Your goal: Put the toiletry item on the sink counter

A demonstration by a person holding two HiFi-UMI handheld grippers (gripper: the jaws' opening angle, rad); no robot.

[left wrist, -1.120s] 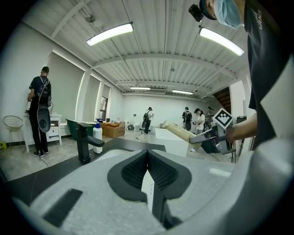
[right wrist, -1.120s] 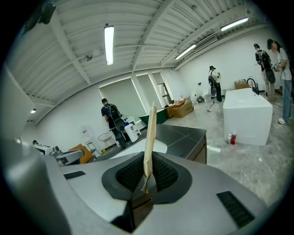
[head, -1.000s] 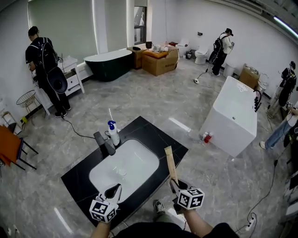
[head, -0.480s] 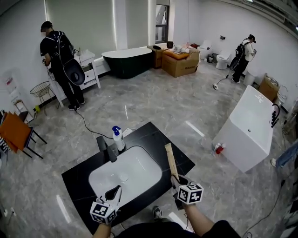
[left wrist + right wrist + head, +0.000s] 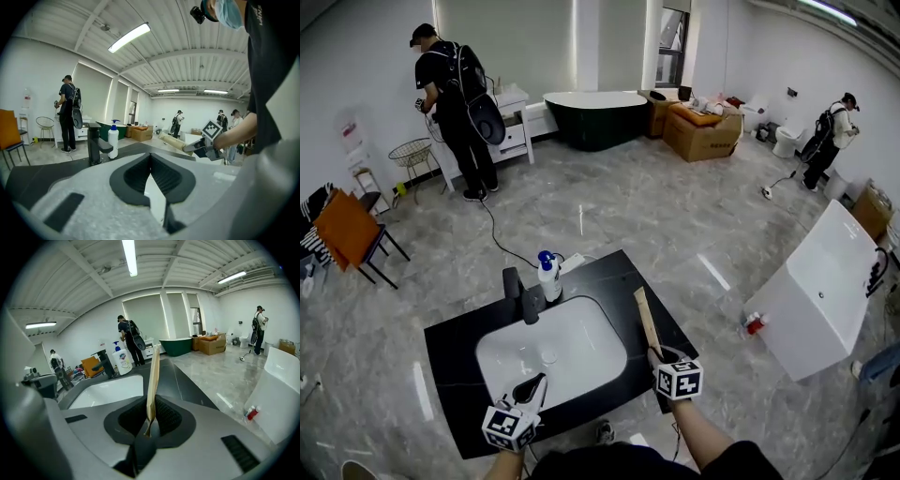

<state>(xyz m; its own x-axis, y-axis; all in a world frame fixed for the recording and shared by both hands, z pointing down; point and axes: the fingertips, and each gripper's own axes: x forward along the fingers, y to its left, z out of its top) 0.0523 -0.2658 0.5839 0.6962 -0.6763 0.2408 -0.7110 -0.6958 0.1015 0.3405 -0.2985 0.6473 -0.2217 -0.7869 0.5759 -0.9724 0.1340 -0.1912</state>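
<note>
The long flat beige toiletry item (image 5: pixel 647 322) is clamped at its near end in the right hand-held gripper (image 5: pixel 656 356), over the black stone counter (image 5: pixel 450 347), maybe not touching it; the left hand-held gripper (image 5: pixel 532 382) is closed, empty

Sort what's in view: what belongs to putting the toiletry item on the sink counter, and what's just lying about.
In the job: flat tan toiletry item, clamped in the right gripper; black sink counter.
Lying about: pump bottle; faucet; cardboard box; orange chair; white bathtub.
</note>
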